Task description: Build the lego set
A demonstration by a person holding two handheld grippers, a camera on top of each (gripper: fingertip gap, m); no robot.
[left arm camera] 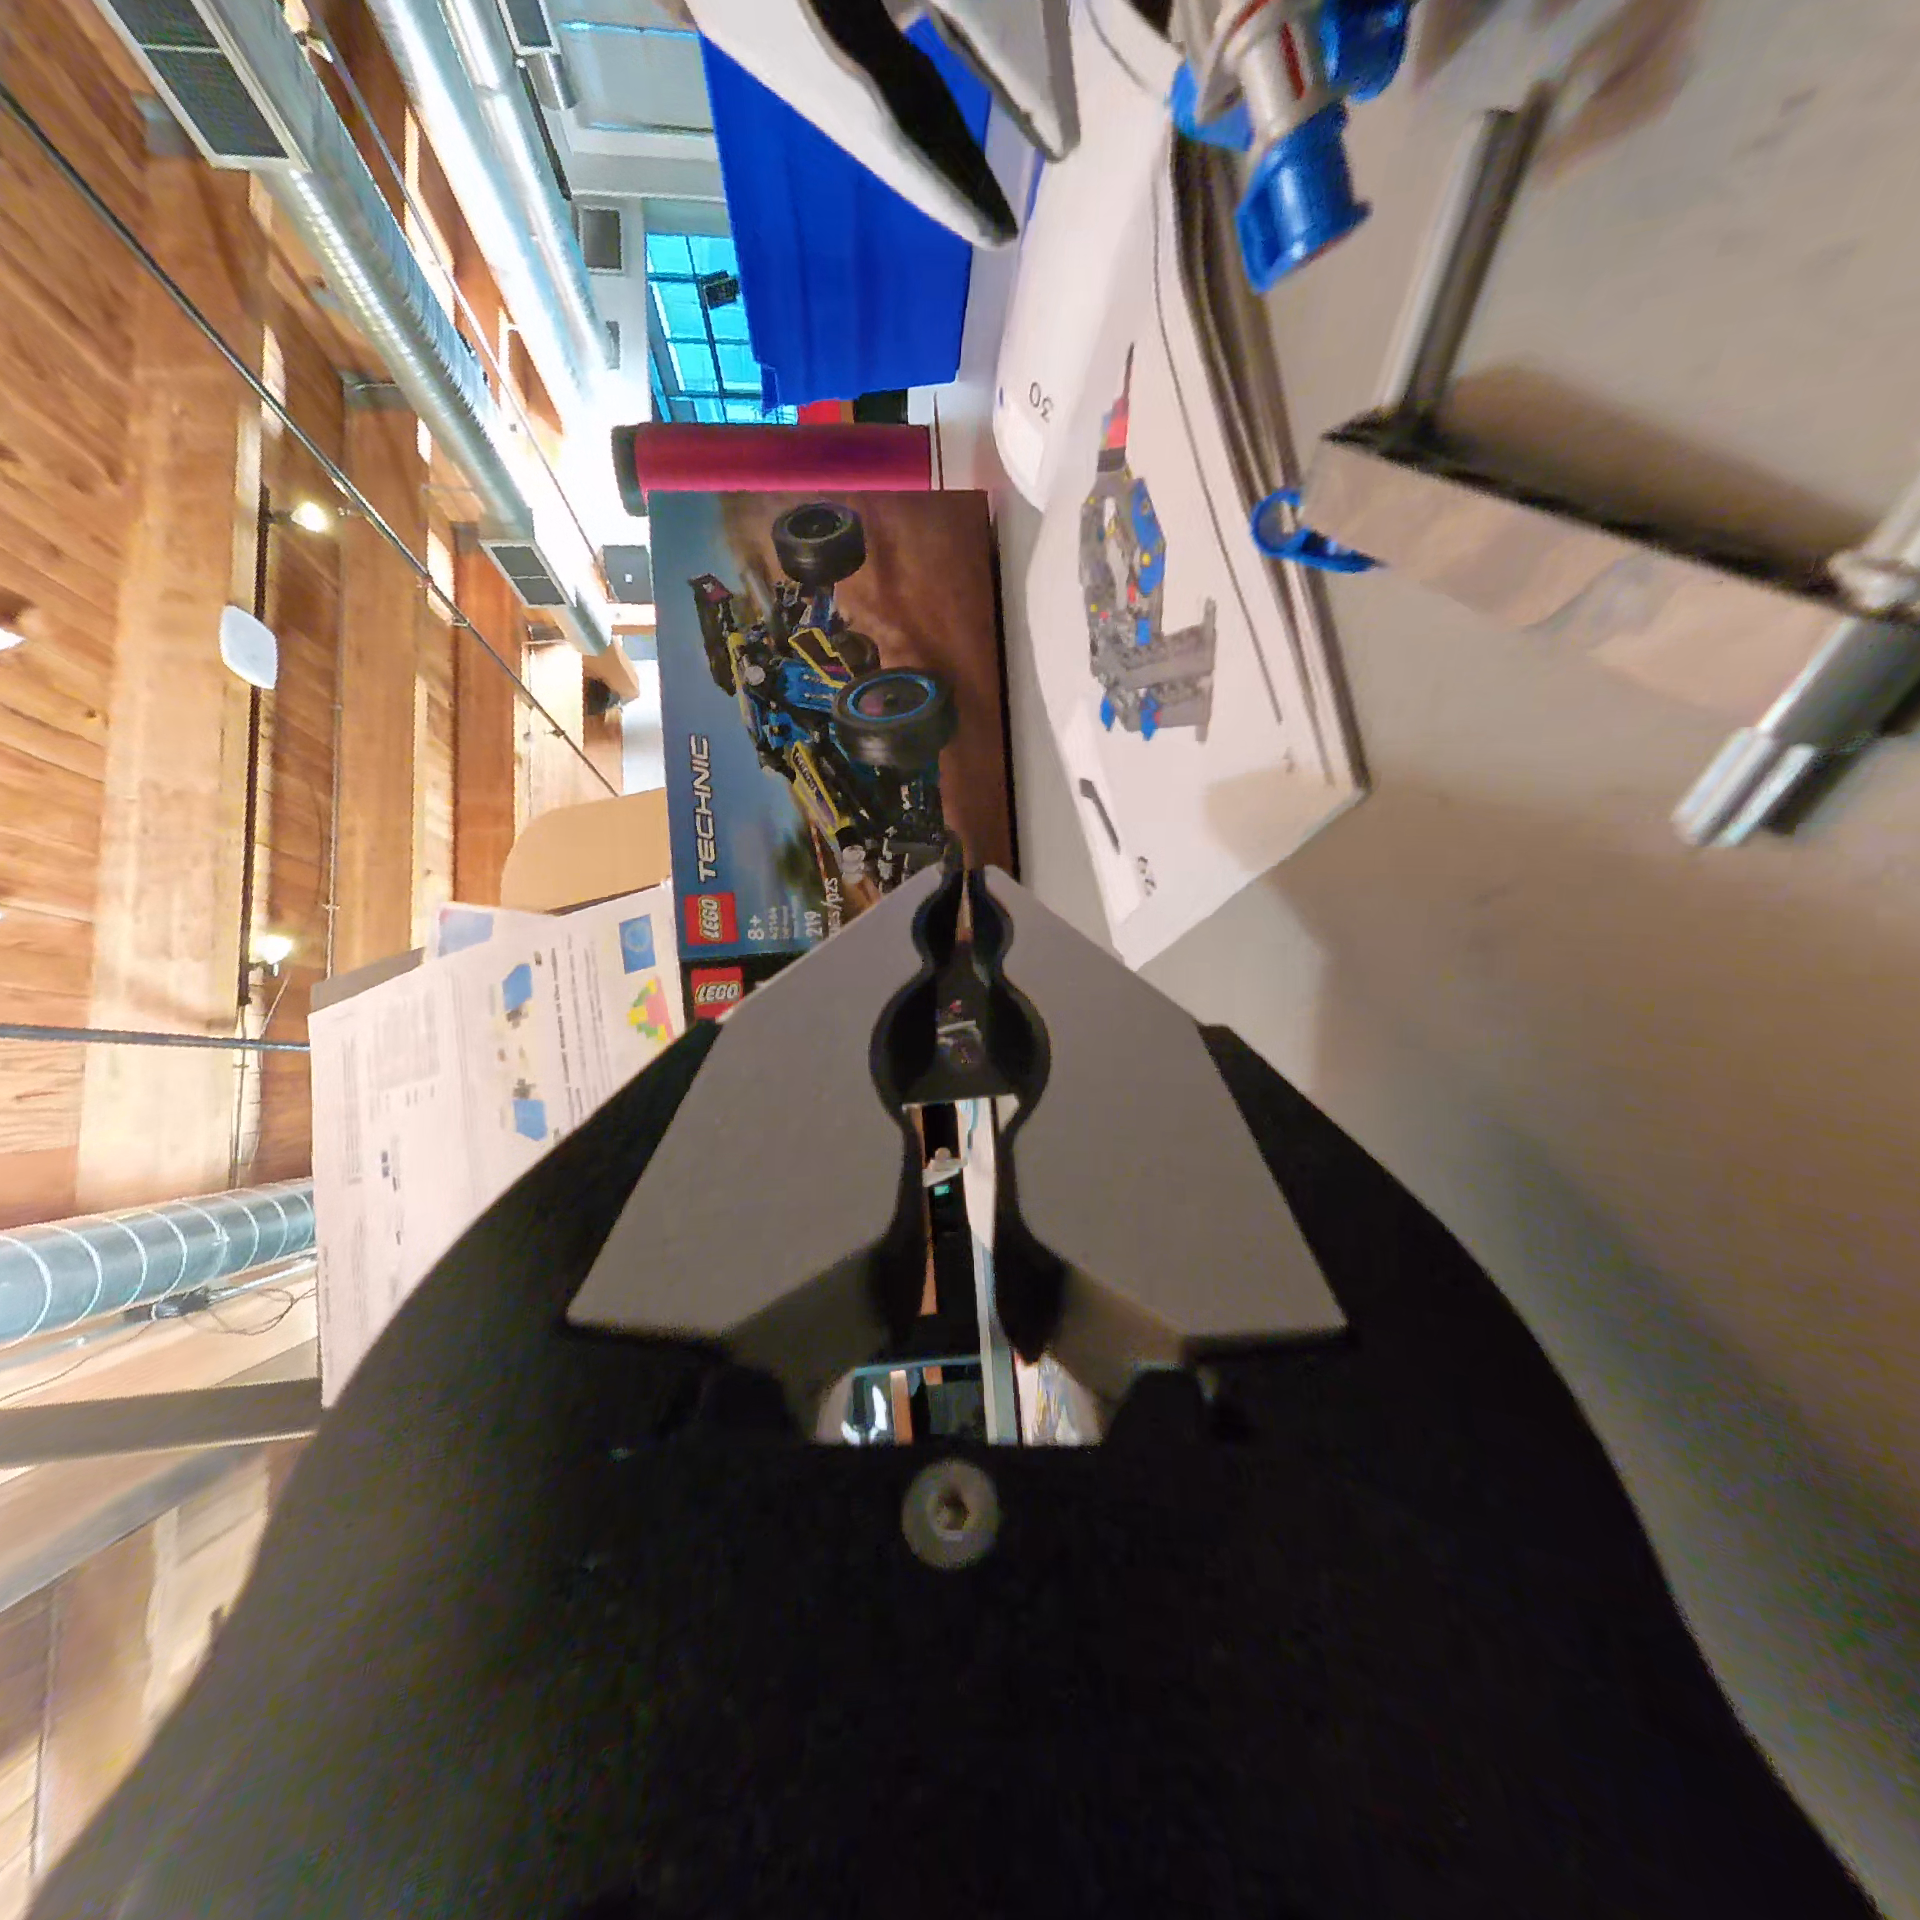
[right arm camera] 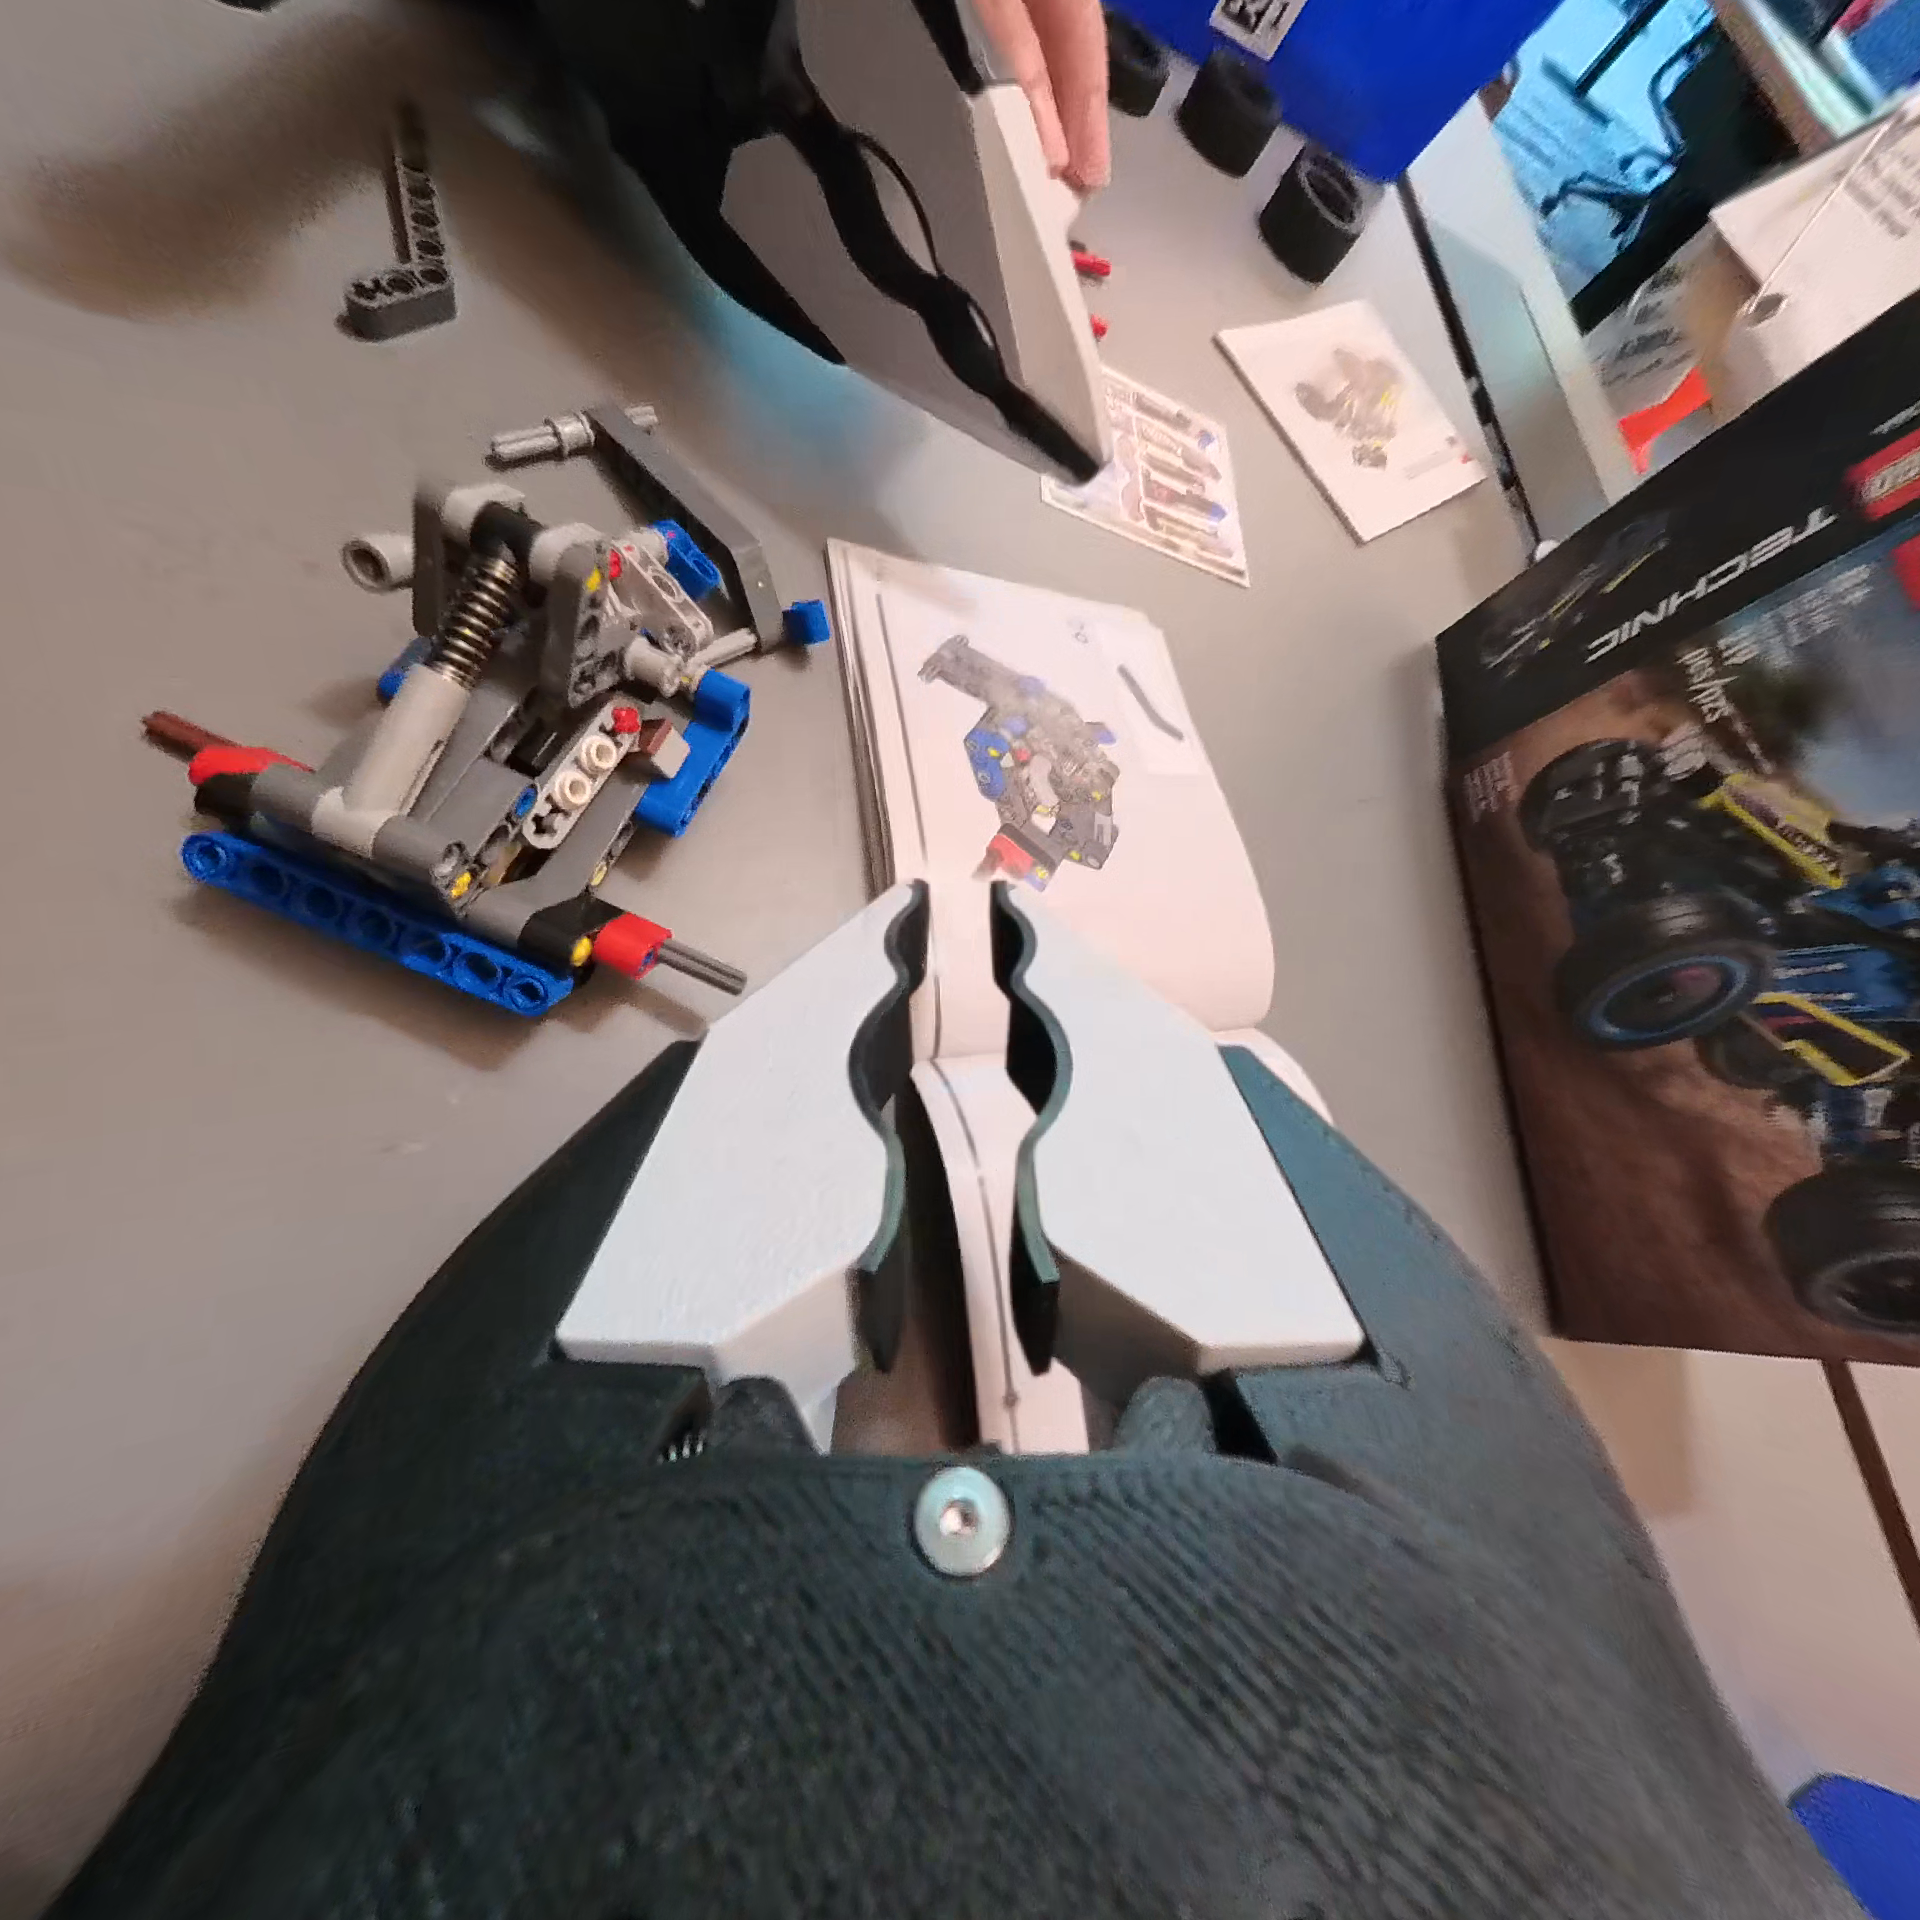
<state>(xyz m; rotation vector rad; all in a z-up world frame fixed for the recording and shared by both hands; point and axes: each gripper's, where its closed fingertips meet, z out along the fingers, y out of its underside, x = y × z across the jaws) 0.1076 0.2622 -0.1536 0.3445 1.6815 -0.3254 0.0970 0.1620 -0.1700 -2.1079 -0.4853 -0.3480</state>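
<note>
A partly built Lego model (right arm camera: 468, 748) of grey, blue and red beams with a spring strut lies on the grey table (right arm camera: 260, 1143), left of the open instruction booklet (right arm camera: 1039, 748). My right gripper (right arm camera: 956, 894) is open by a narrow gap and empty, held above the booklet's near edge. My left gripper (right arm camera: 1075, 468) comes in from the top with a person's fingers (right arm camera: 1049, 94) on it. Its tips are together above the sticker sheet (right arm camera: 1153, 468). In the left wrist view it (left arm camera: 961, 883) points at the Lego box (left arm camera: 831, 707), and I see nothing held.
The Lego box (right arm camera: 1714, 883) stands at the right. A long grey beam (right arm camera: 686, 499) with a blue pin lies beside the model and looms close in the left wrist view (left arm camera: 1538, 540). A loose grey L-beam (right arm camera: 405, 239), black tyres (right arm camera: 1314, 213), a small leaflet (right arm camera: 1351, 416) and a blue bin (right arm camera: 1330, 62) lie farther back. The tips of one gripper are about 11 cm away from the tips of the other.
</note>
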